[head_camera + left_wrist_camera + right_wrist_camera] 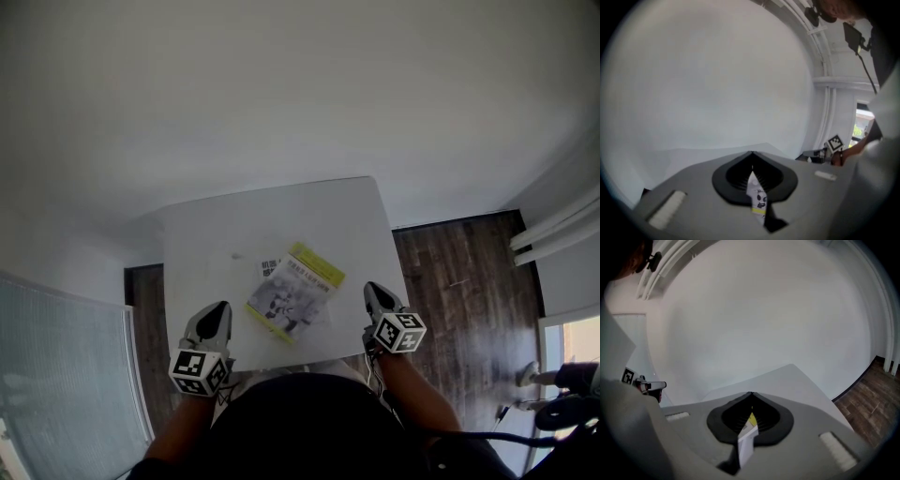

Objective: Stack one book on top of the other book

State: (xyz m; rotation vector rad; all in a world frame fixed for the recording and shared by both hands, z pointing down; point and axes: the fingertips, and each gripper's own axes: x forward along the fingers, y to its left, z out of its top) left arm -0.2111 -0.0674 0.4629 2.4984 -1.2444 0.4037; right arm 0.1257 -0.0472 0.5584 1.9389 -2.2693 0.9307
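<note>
**Books sit between two closed grippers**

The yellow-green book (298, 291) appears to lie askew over a white book (269, 266). Both sit inboard and slightly ahead of both tips, long axis slanting toward the left gripper (217, 317). It and the right gripper (375, 292) are pinched closed, empty and about equally near.

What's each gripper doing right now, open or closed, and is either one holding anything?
Left gripper: closed, holding nothing.
Right gripper: closed, holding nothing.
</note>
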